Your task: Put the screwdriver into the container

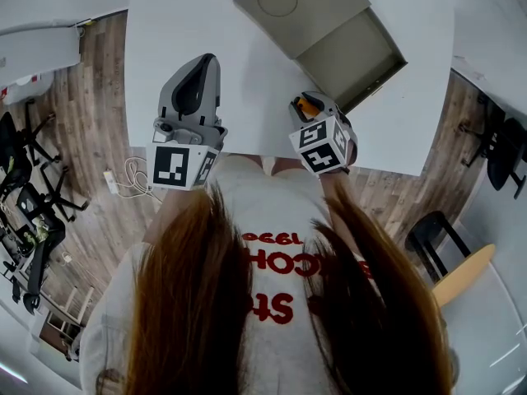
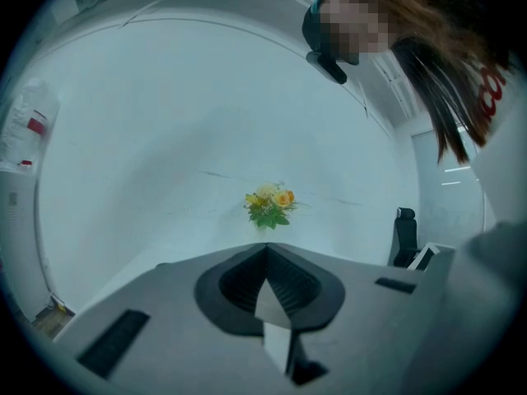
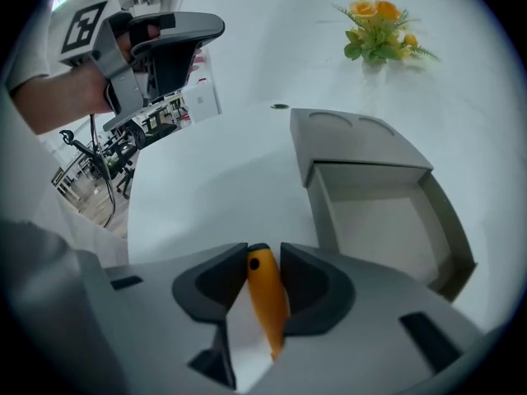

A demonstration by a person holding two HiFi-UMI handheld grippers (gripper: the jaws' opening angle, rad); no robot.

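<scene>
My right gripper (image 3: 263, 257) is shut on the orange handle of the screwdriver (image 3: 265, 299), which runs back between its dark pads. In the head view the same gripper (image 1: 313, 103) hovers over the white table (image 1: 206, 15) near its front edge, with the screwdriver (image 1: 307, 105) just showing. The grey container (image 3: 379, 229) lies open just ahead and to the right, its lid (image 1: 296, 6) folded back behind the tray (image 1: 362, 60). My left gripper (image 2: 266, 249) is shut with nothing in it, held up at the left (image 1: 198, 76) and pointing away over the table.
A small bunch of yellow flowers (image 3: 377, 31) stands at the far side of the table. Beyond the table's near edge is wood floor, with black chairs (image 1: 25, 196) at the left and a black stool (image 1: 428, 233) at the right.
</scene>
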